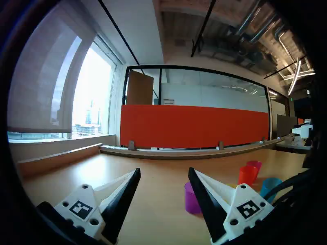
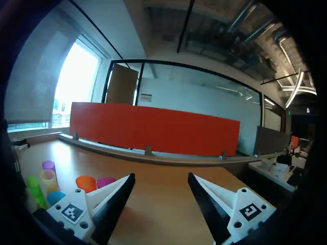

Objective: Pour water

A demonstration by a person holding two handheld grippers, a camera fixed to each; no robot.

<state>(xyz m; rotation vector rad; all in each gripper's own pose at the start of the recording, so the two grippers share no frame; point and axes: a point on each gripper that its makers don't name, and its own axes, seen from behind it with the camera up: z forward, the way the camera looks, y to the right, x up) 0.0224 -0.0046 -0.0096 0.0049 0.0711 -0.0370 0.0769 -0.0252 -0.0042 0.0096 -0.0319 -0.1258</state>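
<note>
While the left gripper (image 1: 163,170) and right gripper (image 2: 161,175) hover over a wooden table (image 1: 163,200), both are empty.
Left gripper view: fingers (image 1: 122,196) spread wide, a purple cup (image 1: 191,199) just behind one. Right gripper view: fingers (image 2: 114,200) wide, coloured cups (image 2: 86,182) at left.

Wooden table (image 1: 163,192) backed by a far orange partition (image 1: 192,126). Bright window (image 1: 92,102) at left. Glass wall (image 1: 212,87) behind. Exposed ceiling pipes (image 1: 253,24) and strip lights (image 1: 295,75) at right.

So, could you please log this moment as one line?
left gripper open, empty | right gripper open, empty | cups on table, untouched | pouring not started
</note>
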